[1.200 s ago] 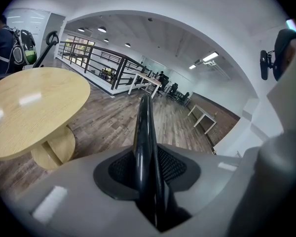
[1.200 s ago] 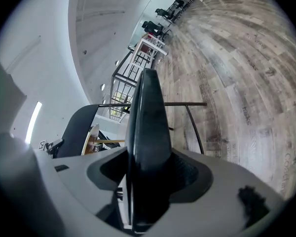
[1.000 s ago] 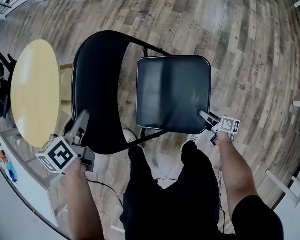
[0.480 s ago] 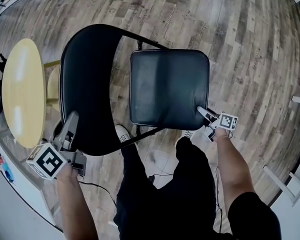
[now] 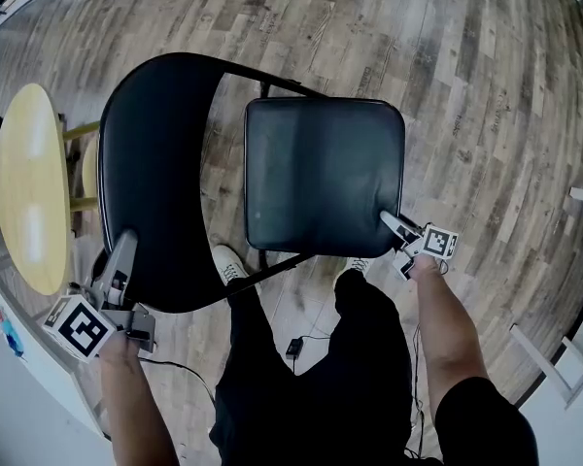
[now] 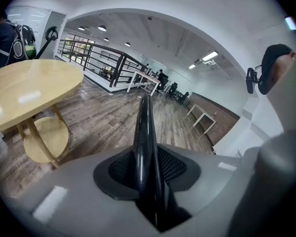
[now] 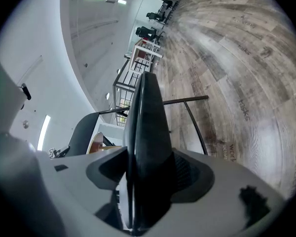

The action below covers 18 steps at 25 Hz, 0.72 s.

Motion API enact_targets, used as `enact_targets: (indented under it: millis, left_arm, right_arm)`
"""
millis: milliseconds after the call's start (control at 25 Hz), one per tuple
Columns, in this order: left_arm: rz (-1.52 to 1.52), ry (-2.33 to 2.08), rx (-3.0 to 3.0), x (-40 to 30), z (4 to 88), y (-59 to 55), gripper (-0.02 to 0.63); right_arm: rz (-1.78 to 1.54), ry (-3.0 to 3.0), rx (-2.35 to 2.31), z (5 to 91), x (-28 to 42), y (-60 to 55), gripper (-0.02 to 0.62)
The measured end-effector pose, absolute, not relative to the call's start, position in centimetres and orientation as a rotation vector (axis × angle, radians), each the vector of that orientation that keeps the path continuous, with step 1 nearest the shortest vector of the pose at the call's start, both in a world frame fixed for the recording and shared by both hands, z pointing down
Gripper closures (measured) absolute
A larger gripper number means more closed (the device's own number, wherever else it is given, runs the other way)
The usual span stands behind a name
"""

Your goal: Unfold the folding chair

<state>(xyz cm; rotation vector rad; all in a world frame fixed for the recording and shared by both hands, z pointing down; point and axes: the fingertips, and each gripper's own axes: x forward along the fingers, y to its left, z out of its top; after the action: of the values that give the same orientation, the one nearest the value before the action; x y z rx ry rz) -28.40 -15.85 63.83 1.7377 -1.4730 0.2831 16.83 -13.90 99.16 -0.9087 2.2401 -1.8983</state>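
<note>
Head view: the folding chair (image 5: pixel 321 178) stands open on the wooden floor (image 5: pixel 466 85) in mid-frame; the left tool (image 5: pixel 124 246), lower left, is clamped on the lower edge of the backrest (image 5: pixel 155 173); the right tool (image 5: pixel 391 221), at right, grips the seat's (image 5: pixel 325 173) lower right corner.

Left gripper view: jaws pinch the black backrest edge (image 6: pixel 145 147); a round yellow bench (image 6: pixel 24 93) stands at left.

Right gripper view: jaws are closed on the seat edge (image 7: pixel 145 147).

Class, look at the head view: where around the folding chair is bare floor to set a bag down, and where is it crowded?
Bare wooden floor lies right of the seat and beyond the backrest. Crowded: the strip between backrest and round table, and near the person's legs.
</note>
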Motion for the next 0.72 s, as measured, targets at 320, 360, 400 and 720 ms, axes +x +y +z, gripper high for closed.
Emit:
enact_targets:
  millis: [320, 360, 400, 720]
  left_arm:
    - [0.249, -1.412, 1.766, -26.9, 64.3, -15.7, 0.492]
    - [0.253, -1.415, 1.765, -26.8, 64.5, -15.6, 0.491]
    - [0.257, -1.418, 1.764, -26.8, 64.5, -15.6, 0.491]
    - [0.267, -1.439, 1.764, -26.7, 64.4, -15.8, 0.489]
  right_arm:
    - [-1.922, 2.214, -0.887, 101.2, 17.5, -13.6, 0.336]
    - [-1.923, 2.208, -0.877, 101.3, 17.6, -13.5, 0.336]
    - [-1.928, 2.204, -0.865, 101.4, 17.7, -13.4, 0.336]
    - [-1.945, 2.187, -0.812, 101.3, 17.7, -13.6, 0.331]
